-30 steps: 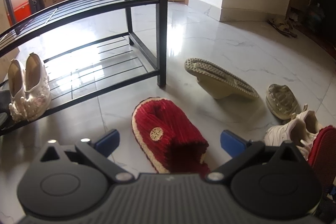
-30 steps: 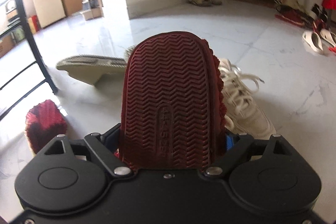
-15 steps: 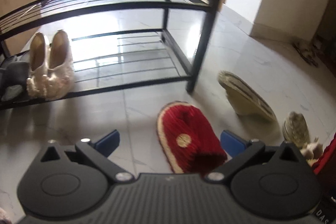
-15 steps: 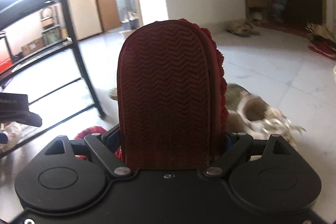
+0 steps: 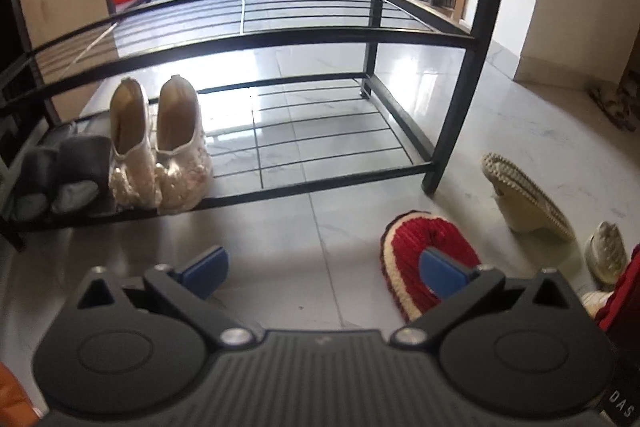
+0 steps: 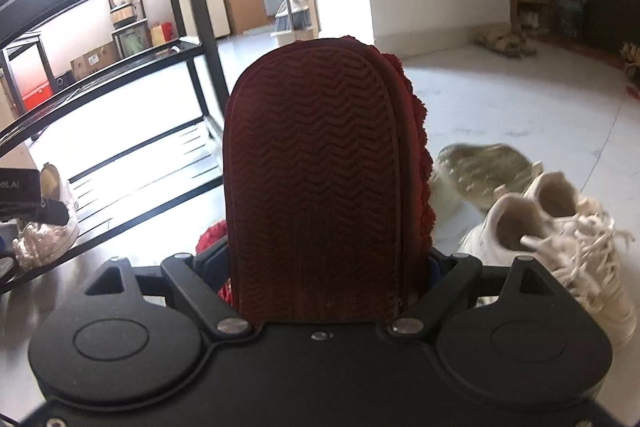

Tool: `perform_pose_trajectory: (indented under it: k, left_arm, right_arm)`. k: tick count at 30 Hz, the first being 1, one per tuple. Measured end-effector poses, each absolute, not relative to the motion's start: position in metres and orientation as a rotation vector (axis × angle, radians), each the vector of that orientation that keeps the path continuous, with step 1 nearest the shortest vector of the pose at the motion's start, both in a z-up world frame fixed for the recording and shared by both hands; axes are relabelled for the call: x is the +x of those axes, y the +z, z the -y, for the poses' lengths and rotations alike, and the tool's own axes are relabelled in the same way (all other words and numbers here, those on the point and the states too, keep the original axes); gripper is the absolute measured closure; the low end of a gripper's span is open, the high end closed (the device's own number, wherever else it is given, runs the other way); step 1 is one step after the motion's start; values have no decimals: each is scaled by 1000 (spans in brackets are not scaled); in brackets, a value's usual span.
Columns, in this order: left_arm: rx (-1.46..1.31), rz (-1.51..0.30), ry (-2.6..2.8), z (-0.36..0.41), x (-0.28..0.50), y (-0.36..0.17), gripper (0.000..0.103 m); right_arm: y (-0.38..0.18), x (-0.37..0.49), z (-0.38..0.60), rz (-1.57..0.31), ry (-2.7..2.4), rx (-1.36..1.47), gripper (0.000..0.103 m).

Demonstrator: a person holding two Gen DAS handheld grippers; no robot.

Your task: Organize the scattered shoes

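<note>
Right gripper (image 6: 320, 263) fingers pinching a dark red knit slipper w/ zigzag rubber sole (image 6: 320, 187), sole up btwn them. Left gripper (image 5: 324, 267) fingers spread wide, nothing btwn; matching red slipper (image 5: 424, 247) on floor behind its right finger; black metal shoe rack (image 5: 320, 39) ahead.

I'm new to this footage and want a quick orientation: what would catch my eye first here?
The dark red ribbed sole of a slipper fills the right wrist view, clamped between the right gripper's fingers. In the left wrist view its fuzzy red mate lies on the floor past the open, empty left gripper. Behind stands a black shoe rack, with a cream embellished pair on its bottom shelf.
</note>
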State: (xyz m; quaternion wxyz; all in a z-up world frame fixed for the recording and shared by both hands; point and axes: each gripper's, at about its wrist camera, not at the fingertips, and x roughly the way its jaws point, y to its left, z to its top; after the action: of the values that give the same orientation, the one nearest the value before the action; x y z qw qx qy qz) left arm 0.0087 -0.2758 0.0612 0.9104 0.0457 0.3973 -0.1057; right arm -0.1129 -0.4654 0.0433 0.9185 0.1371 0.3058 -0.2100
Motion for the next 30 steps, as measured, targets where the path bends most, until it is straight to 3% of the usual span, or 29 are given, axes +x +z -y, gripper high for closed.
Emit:
perform_pose_trajectory:
  k: [11, 19, 24, 30]
  left_arm:
    - [53, -892, -210, 268, 21, 46, 1]
    - [104, -983, -331, 287, 44, 13, 1]
    - [172, -1006, -413, 311, 51, -11, 1]
    - [260, -1057, -570, 340, 46, -34, 1]
  right_arm:
    - [5, -54, 429, -718, -311, 218, 13]
    - [-37, -46, 476, -826, -351, 561, 6]
    - [-50, -91, 535, -702, -337, 975, 3]
    - [-17, -105, 562, -575, -355, 884, 4]
